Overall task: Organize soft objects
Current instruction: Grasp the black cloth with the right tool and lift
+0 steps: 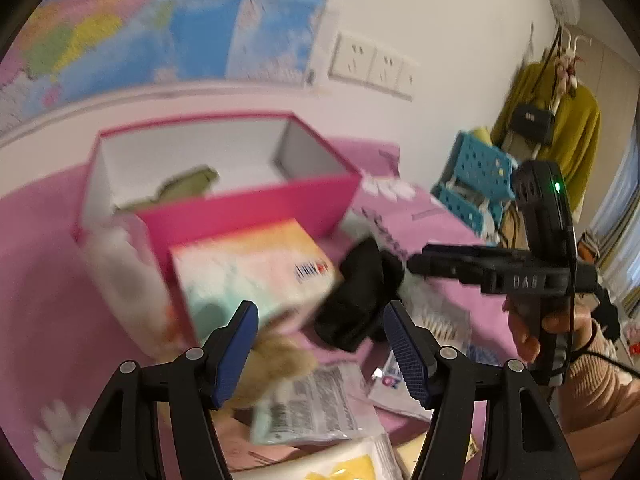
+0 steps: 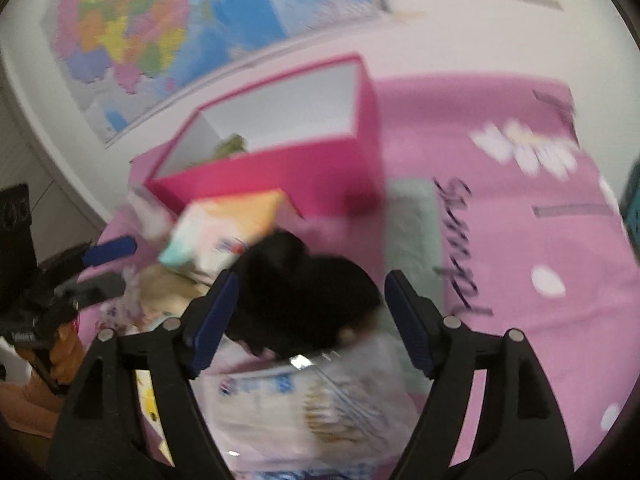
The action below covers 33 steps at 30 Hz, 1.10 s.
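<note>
Reaching toward black soft thing lying in front of pink box. Right gripper wide open, holding nothing; black thing sits between its jaws, not squeezed. Left gripper open too, empty, near tan fluffy toy in front of box. Best way, I think: go slow, pinch middle of black thing, lift over box wall. Green thing already inside box.

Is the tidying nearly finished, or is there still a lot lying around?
Barely begun, it seems. The pink box holds only one greenish item. Nothing is in hand: the left gripper and the right gripper are both open and empty, the right one hovering over a black soft thing. Left outside: that black piece, a tissue pack, a tan plush and several plastic packets on the pink cloth.
</note>
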### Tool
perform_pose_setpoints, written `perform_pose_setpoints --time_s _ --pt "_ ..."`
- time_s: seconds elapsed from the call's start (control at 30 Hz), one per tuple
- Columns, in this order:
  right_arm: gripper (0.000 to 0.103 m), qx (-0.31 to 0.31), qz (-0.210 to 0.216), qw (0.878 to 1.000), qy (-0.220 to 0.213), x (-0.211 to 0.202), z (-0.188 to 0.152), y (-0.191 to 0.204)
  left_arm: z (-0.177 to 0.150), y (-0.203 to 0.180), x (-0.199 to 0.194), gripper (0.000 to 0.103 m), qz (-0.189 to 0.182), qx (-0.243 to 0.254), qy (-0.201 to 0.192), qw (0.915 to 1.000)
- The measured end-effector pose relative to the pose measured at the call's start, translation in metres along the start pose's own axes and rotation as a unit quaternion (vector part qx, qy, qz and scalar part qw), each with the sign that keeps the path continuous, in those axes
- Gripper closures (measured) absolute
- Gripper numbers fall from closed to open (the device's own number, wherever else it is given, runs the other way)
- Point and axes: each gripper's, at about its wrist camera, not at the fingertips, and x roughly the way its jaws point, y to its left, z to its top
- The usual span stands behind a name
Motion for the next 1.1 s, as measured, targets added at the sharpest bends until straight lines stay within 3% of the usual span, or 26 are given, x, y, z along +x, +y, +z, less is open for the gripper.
perform_pose_setpoints --time_s 0.33,0.6,0.7,0.8,0.87,0.93,1.1 --pt "0.020 -0.009 0.020 1.000 0.016 0.024 -0.005 -0.005 -0.010 -0.007 0.052 0.036 -0.018 -0.012 0.077 0.9968" --pt "0.021 -0.027 0.038 0.999 0.026 0.044 0.000 -0.003 -0.004 -0.003 0.064 0.038 -0.027 -0.019 0.091 0.9953" --pt "0.043 -0.038 0.037 0.998 0.026 0.045 0.000 -0.002 -0.003 -0.004 0.069 0.042 -0.026 -0.014 0.096 0.9949" --pt "0.061 -0.046 0.031 0.998 0.025 0.043 -0.002 -0.002 -0.003 -0.004 0.071 0.054 -0.030 -0.012 0.099 0.9946" --pt "0.071 -0.049 0.028 0.998 0.021 0.040 -0.002 -0.002 -0.003 -0.002 0.072 0.069 -0.029 -0.014 0.102 0.9942" --pt "0.084 -0.051 0.023 0.998 0.016 0.037 -0.002 -0.001 -0.002 -0.002 0.075 0.074 -0.034 -0.017 0.104 0.9939" --pt "0.088 -0.058 0.019 0.998 0.003 0.026 -0.003 0.005 -0.001 -0.003 0.069 0.080 -0.044 -0.016 0.095 0.9943"
